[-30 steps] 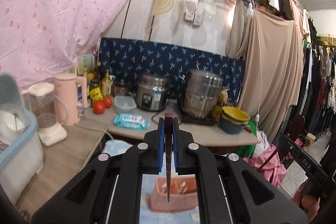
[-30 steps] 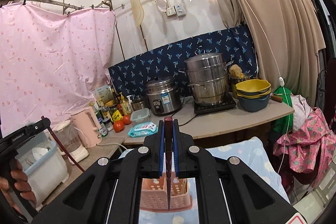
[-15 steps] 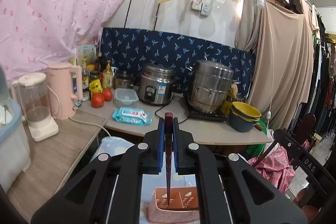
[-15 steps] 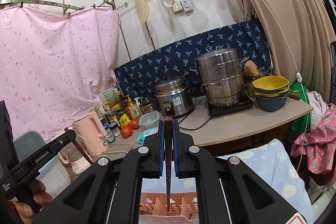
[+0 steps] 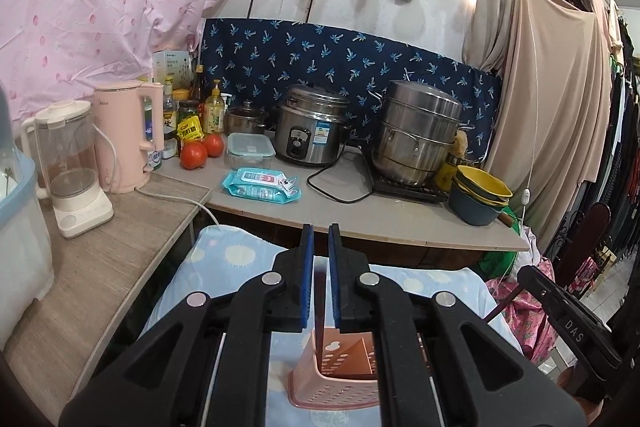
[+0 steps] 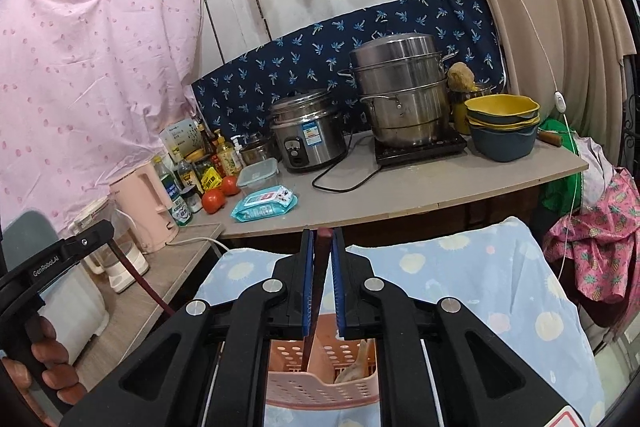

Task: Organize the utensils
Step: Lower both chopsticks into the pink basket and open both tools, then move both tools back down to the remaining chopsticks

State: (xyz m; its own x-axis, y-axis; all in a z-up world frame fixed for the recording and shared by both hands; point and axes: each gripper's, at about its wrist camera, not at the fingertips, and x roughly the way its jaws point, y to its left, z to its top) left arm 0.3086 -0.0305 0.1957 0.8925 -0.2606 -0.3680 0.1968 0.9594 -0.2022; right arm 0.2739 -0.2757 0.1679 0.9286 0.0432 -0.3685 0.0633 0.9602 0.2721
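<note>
A pink perforated basket stands on a light blue dotted cloth, just below both grippers. My left gripper is shut on a dark red chopstick; its top sits below the pad tips and its lower end is inside the basket. The jaws of my right gripper are opening. Another dark red chopstick leans loose between the pads, its lower end in the basket beside a pale utensil. In the right wrist view a hand holds the left gripper.
Behind the cloth runs a counter with a rice cooker, steamer pot, stacked bowls, wipes pack and tomatoes. A pink kettle and blender stand left. Clothes hang right.
Both grippers have sunk toward the basket, which now sits closer under them. The right pads have parted and their chopstick has tilted. The left chopstick's top now lies lower between its pads.
</note>
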